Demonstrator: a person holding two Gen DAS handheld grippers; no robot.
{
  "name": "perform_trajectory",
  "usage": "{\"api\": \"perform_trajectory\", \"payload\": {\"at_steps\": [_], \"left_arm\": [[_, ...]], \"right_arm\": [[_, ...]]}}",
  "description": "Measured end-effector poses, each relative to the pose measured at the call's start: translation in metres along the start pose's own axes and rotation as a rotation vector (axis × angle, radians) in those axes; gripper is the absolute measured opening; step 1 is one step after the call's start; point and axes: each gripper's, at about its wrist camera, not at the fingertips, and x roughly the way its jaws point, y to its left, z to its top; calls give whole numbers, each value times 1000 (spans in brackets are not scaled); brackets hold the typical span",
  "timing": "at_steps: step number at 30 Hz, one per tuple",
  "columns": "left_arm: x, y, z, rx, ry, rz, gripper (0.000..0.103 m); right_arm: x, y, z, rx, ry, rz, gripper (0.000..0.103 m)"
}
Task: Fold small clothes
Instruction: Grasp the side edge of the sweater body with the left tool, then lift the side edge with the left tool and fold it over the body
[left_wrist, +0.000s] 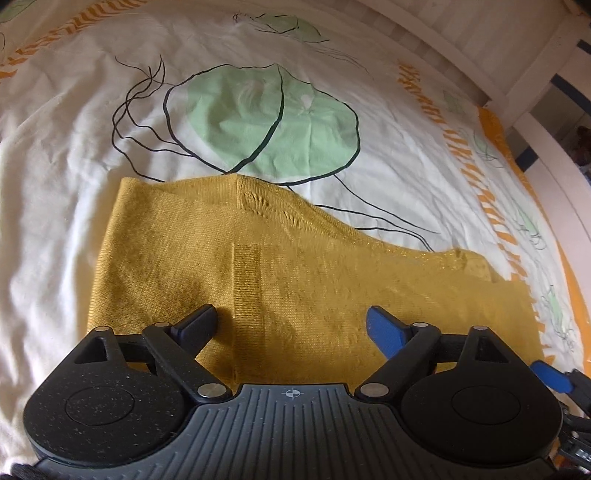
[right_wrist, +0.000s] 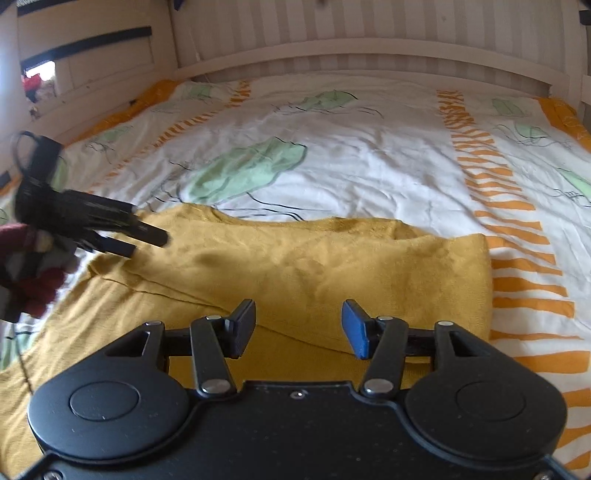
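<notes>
- The mustard knit garment lies spread on the bed cover, filling the lower middle of both views. It seems laid flat so that its edges can be picked up and turned over, which suits folding.
- In the right wrist view a fold already runs across the garment: an upper layer ends in a diagonal edge in the lower centre, and its right side forms a neat straight border beside the orange stripes. By my reading the folding is partly done.
- In the left wrist view a ribbed band and a loose, laddered stretch of knit sit at the upper edge of the cloth, near the green leaf print.
- The left claw hangs over the near part of the garment with its jaws wide apart; nothing is between the pads, and whether the tips touch the knit I cannot tell. It tilts steeply down toward the cloth.
- The right claw stands about half open above the folded edge, also empty. It points forward and down at a shallower slant.
- In the right wrist view the left claw shows blurred at mid-left, reaching in over the garment's left corner, with a dark red sleeve behind it.
- The blue pad of the right claw peeks in at the lower right of the left wrist view, so the two tools sit close together, probably to work opposite ends of one edge.
</notes>
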Motion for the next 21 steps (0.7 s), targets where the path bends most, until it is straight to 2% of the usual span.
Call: {"api": "perform_trajectory", "payload": {"at_steps": [1,2,4,5,7,11,15,21], "left_arm": [[1,-3,0,8,1,5,82],[1,-5,0,15,-1,13,72],[1,-9,3,19,-10,51,22],[0,-9,5,13,-9,39,14],[-5,-11,10,-17,-15,6,9],[-31,-36,23,-3,-65,-46,9],[-64,-77,43,26,-121,-141,7],[-105,-156,71,132,-176,-272,7]], "right_arm": [[-1,1,-1,-3,-8,6,59],[-1,3,-1,-6,-13,9,59],[1,5,-3,-1,-9,26,59],[2,7,-3,0,-6,36,59],[4,11,-3,-10,-6,50,59],[7,20,-7,-36,-6,72,59],[8,28,-11,-54,1,98,59],[0,38,-13,-82,-50,130,59]]}}
